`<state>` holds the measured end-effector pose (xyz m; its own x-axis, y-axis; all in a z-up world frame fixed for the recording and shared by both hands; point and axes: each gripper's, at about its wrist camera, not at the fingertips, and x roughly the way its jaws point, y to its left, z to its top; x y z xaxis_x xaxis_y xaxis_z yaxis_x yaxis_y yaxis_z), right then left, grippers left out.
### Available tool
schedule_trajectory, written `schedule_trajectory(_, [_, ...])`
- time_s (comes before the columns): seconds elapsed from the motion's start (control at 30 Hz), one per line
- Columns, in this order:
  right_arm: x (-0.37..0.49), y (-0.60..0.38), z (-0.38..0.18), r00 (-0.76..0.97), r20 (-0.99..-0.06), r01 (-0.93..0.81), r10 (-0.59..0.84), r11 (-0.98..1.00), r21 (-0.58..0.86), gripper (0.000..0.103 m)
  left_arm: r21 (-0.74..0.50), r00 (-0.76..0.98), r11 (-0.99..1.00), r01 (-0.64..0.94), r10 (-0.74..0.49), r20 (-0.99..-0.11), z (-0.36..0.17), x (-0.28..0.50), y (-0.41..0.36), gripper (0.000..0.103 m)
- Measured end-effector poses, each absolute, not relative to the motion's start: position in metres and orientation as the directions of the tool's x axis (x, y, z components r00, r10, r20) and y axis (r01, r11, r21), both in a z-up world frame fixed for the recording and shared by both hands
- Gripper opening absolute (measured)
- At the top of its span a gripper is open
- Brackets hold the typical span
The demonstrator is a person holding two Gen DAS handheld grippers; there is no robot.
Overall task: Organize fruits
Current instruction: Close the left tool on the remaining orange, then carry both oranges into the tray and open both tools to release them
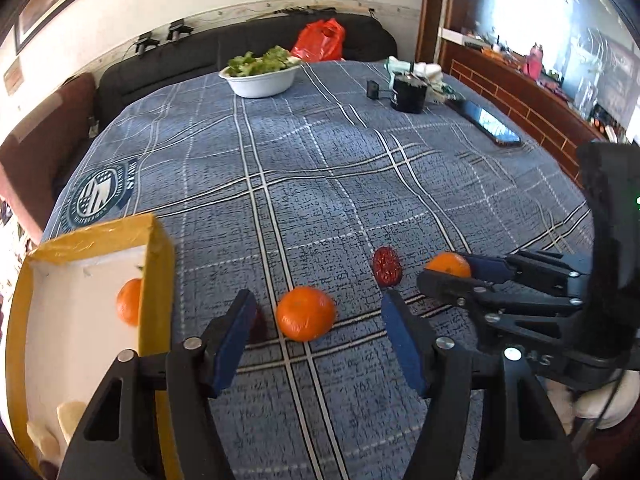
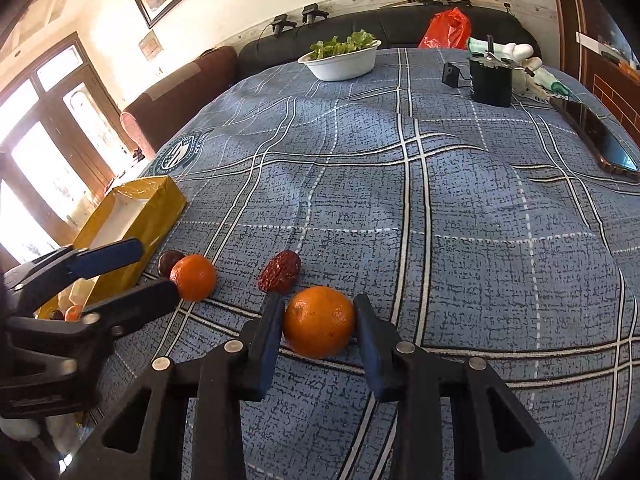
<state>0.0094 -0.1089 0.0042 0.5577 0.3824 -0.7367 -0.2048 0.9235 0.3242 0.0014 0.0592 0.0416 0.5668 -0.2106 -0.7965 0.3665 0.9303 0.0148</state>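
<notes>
Bracketing an orange (image 2: 319, 321) on the plaid-covered counter (image 2: 460, 240), the right gripper (image 2: 318, 312) has its fingers at both sides of the fruit, pinching it. Left gripper (image 1: 316, 316) spread wide, a second orange (image 1: 306, 312) lying between its fingers, untouched. A red date (image 2: 280, 271) sits just behind the right gripper. The yellow box (image 1: 154, 280) at left holds another orange (image 1: 129, 301).
</notes>
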Motion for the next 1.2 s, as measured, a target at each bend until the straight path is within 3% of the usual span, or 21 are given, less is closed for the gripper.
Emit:
schedule_trajectory(0.13, [0.009,-0.116,0.003,0.553,-0.734,-0.187,0.393,0.918,0.35,0.039,0.041,0.55,0.918,0.394,-0.2,-0.811,0.032,0.012,0.053,0.055])
schedule_trajectory(0.3, [0.009,-0.118,0.004,0.549,-0.736,-0.183,0.396,0.916,0.356,0.039,0.063,0.522,0.911,0.408,-0.176,-0.835,0.018,0.019,0.049,0.055])
schedule_trajectory(0.33, [0.009,-0.118,0.004,0.548,-0.736,-0.184,0.396,0.916,0.356,0.039,0.068,0.518,0.909,0.412,-0.172,-0.838,0.016,0.019,0.048,0.052])
schedule_trajectory(0.4, [0.008,-0.118,0.004,0.546,-0.736,-0.185,0.4,0.915,0.359,0.039,0.1,0.522,0.906,0.41,-0.143,-0.841,0.013,0.018,0.045,0.034])
schedule_trajectory(0.9, [-0.005,-0.115,0.018,0.604,-0.689,-0.215,0.401,0.914,0.343,0.039,-0.042,0.63,0.965,0.26,-0.203,-0.75,0.067,-0.045,0.086,0.034])
schedule_trajectory(1.2, [-0.012,-0.104,0.028,0.631,-0.668,-0.23,0.394,0.918,0.324,0.039,-0.119,0.704,0.993,0.009,-0.091,-0.705,0.092,-0.097,0.177,0.035])
